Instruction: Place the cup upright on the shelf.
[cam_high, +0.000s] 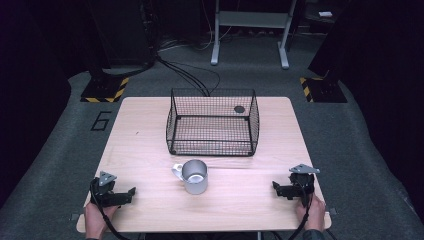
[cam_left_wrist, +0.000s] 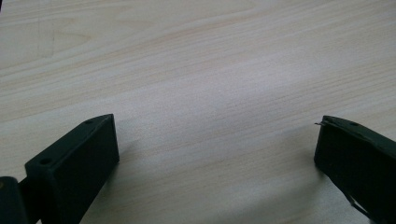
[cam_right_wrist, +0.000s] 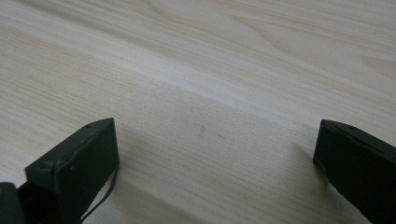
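Both tools rest on the worktop (cam_high: 150, 150) near its front corners, the left tool (cam_high: 131, 191) and right tool (cam_high: 275, 186) each spread wide and empty. The metal mug (cam_high: 195, 177) stands upright between them, handle toward the left, roughly equally near both. Just beyond it sits the wire basket (cam_high: 212, 148).

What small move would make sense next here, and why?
Probably bring the left tongs in toward the metal mug, whose handle points to that side. Both tongs, left and right tongs, rest open at the near table corners holding nothing, and the wire basket behind the mug looks empty.
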